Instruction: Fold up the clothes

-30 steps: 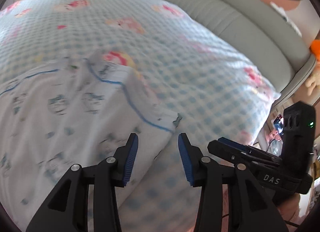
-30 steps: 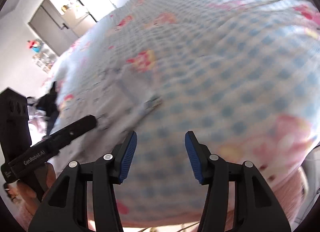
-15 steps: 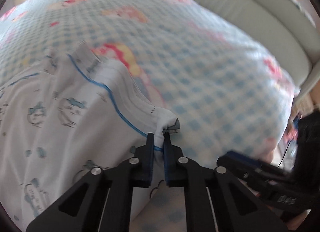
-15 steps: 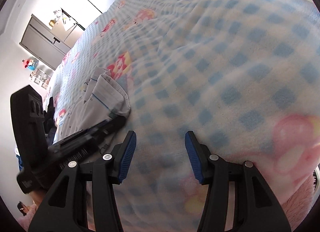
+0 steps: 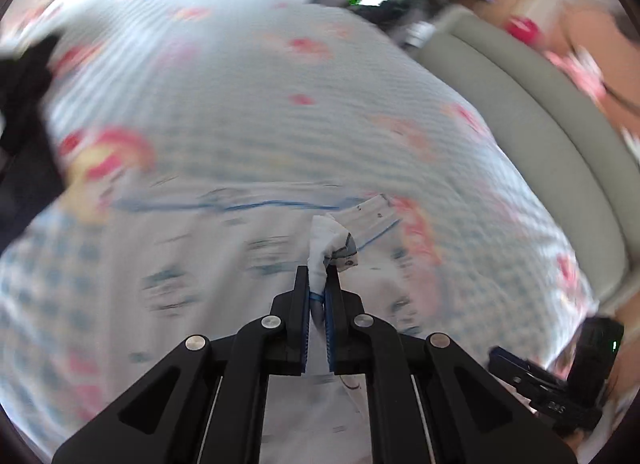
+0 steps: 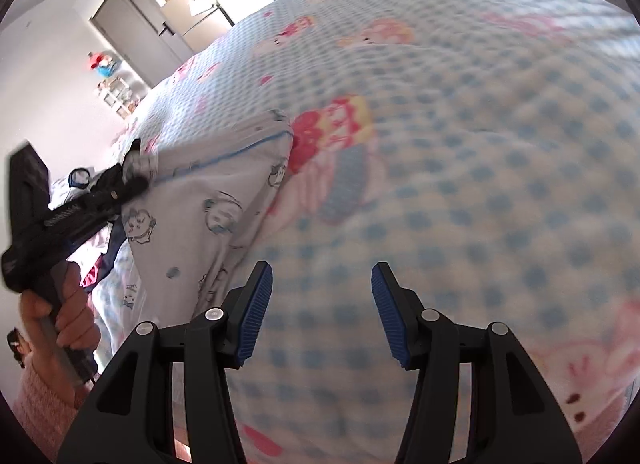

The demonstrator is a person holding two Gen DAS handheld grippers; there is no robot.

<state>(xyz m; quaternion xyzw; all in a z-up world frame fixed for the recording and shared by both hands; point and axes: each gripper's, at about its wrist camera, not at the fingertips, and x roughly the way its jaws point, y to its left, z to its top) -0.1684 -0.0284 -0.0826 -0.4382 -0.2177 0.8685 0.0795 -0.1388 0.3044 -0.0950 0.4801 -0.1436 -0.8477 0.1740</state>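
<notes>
A white garment (image 5: pixel 208 264) with small cartoon prints and blue piping lies on a blue-checked bedspread (image 5: pixel 240 112). My left gripper (image 5: pixel 318 288) is shut on a bunched corner of the garment (image 5: pixel 330 242), lifted above the cloth. In the right wrist view the same garment (image 6: pixel 208 200) lies left of centre, and the left gripper (image 6: pixel 136 168) pinches its far corner. My right gripper (image 6: pixel 322 296) hangs open over bare bedspread (image 6: pixel 460 168), to the right of the garment, with nothing between its fingers.
A grey padded headboard (image 5: pixel 560 136) runs along the right of the bed. Dark clothing (image 5: pixel 24 104) lies at the left edge. A hand in a pink sleeve (image 6: pixel 60 304) grips the left tool. A door and shelves (image 6: pixel 132 32) stand beyond the bed.
My left gripper shut on the garment's corner, then swept sideways, dragging the corner over the cloth. The right gripper stayed open and drifted a little over the bedspread.
</notes>
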